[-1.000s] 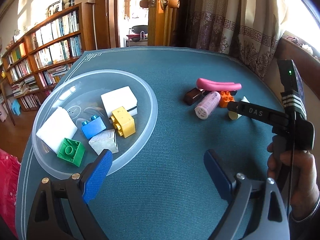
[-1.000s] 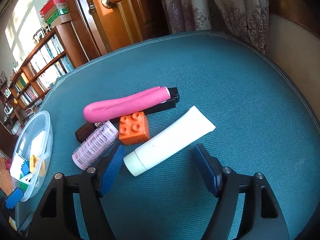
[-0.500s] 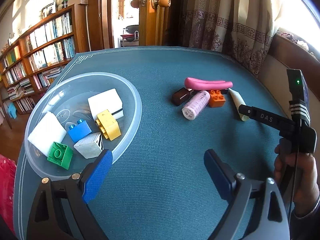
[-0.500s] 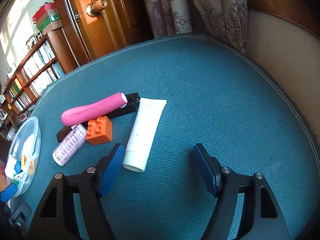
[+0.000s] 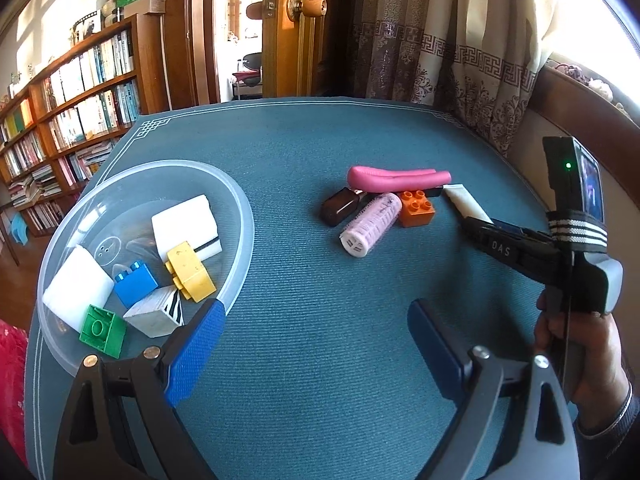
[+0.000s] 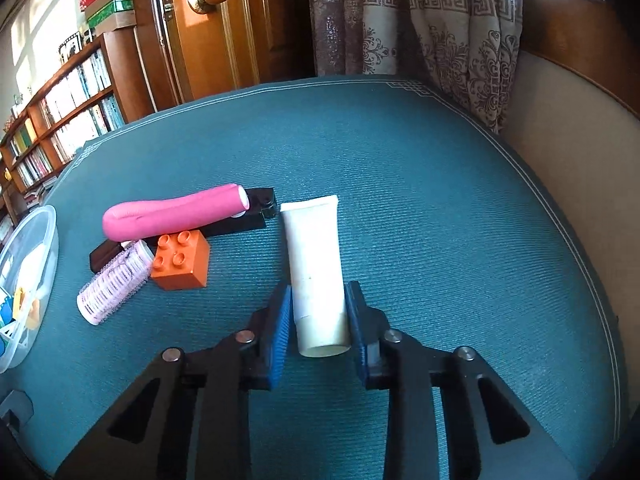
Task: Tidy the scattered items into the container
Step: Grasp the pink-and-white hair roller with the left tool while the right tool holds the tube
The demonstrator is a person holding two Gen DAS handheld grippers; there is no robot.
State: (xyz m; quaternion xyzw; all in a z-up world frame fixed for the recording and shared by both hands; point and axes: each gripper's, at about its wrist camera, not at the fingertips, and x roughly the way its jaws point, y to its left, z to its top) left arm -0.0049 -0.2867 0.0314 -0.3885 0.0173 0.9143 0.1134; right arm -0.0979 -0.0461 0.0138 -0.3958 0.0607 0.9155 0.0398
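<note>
A white tube [image 6: 316, 248] lies on the teal table, cap end towards me, and my right gripper [image 6: 318, 300] is shut on its lower part, both blue pads against its sides. Left of it sit an orange brick [image 6: 182, 260], a pink hair roller [image 6: 114, 284], a pink foam roll [image 6: 172, 216] and a dark flat bottle [image 6: 256, 208] under the roll. The clear plastic bowl [image 5: 244, 216] at the left holds white blocks, a striped cube and yellow, blue and green bricks. My left gripper [image 5: 316, 312] hangs open beside the bowl's near rim, holding nothing.
A person's hand [image 5: 580, 344] holds the right gripper at the table's right side. A cushioned bench back [image 6: 580, 128] and curtain [image 6: 440, 20] border the right and far edges. Bookshelves [image 5: 80, 100] and a wooden door [image 5: 288, 28] stand beyond the table.
The right gripper moved forward over the white tube and shut on it; the tube now points straight away from it. The left gripper stayed open, drifting slightly.
</note>
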